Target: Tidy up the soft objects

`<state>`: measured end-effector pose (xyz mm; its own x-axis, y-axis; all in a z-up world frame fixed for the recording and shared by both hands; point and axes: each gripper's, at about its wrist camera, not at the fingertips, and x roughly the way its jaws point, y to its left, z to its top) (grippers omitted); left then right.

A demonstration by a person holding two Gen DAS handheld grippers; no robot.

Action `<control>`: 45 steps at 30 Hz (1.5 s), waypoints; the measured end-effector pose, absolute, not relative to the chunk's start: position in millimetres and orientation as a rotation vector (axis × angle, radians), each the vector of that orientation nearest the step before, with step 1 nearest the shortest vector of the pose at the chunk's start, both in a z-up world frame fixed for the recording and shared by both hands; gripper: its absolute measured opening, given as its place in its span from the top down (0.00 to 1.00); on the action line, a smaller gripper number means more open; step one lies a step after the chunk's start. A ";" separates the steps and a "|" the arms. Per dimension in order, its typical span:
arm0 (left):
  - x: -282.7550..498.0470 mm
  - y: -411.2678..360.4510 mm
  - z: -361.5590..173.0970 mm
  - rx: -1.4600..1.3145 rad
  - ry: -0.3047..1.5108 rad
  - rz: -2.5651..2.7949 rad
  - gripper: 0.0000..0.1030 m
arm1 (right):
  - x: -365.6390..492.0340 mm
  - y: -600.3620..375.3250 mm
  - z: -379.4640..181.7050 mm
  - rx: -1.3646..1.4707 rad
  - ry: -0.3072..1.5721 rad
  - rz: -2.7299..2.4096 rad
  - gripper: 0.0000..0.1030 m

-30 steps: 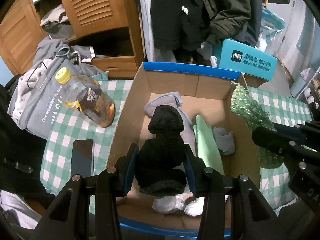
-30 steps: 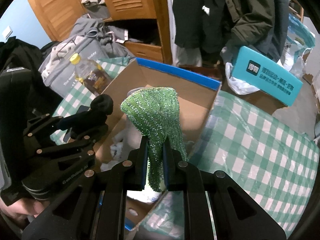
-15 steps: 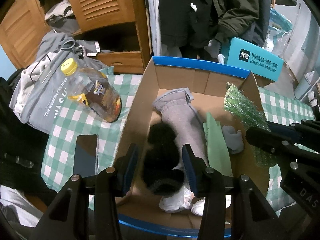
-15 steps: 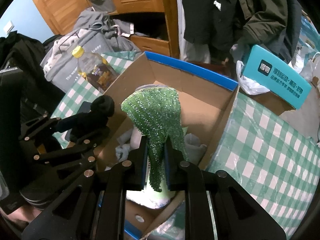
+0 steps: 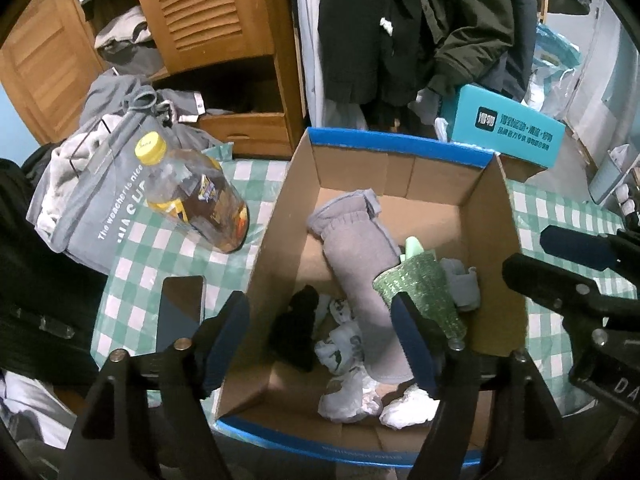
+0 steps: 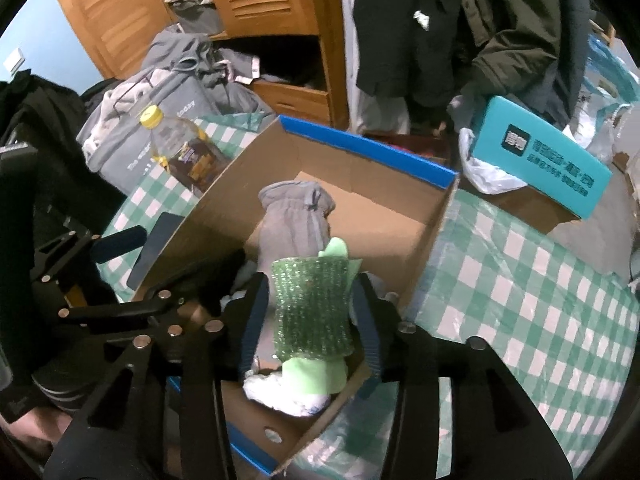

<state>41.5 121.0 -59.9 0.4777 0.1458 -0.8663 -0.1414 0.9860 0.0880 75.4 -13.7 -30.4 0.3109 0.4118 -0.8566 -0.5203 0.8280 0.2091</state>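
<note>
Two grippers hang over a cardboard box (image 5: 496,216) standing on the checked desk (image 6: 532,300). The left gripper (image 5: 320,344) is opening, its jaws spread wide with nothing pressed between them; a black sock (image 5: 296,332) lies on the box floor below, beside a grey sock (image 5: 360,256). The right gripper (image 6: 310,316) is opening too, its pads clear of the green glittery sock (image 6: 312,308) lying between them inside the box. A bottle (image 5: 196,196) and a phone (image 5: 180,312) sit toward the desk's left edge.
</note>
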 end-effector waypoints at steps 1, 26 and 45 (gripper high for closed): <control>40.0 119.0 -55.4 0.009 1.046 0.172 0.26 | 74.7 -16.7 -27.3 -0.111 1.085 0.609 0.52; 17.6 59.9 12.7 0.078 0.920 0.063 0.08 | 42.9 -98.2 37.7 -0.069 0.919 0.480 0.33; 19.8 38.5 21.3 0.090 0.906 0.057 0.01 | 37.5 -138.5 45.3 -0.030 0.879 0.441 0.33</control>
<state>19.8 38.5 21.3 0.6156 0.0873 -0.7832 -0.0109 0.9947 0.1024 37.5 -138.5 45.3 0.5544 0.3611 -0.7498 -0.3857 0.9098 0.1530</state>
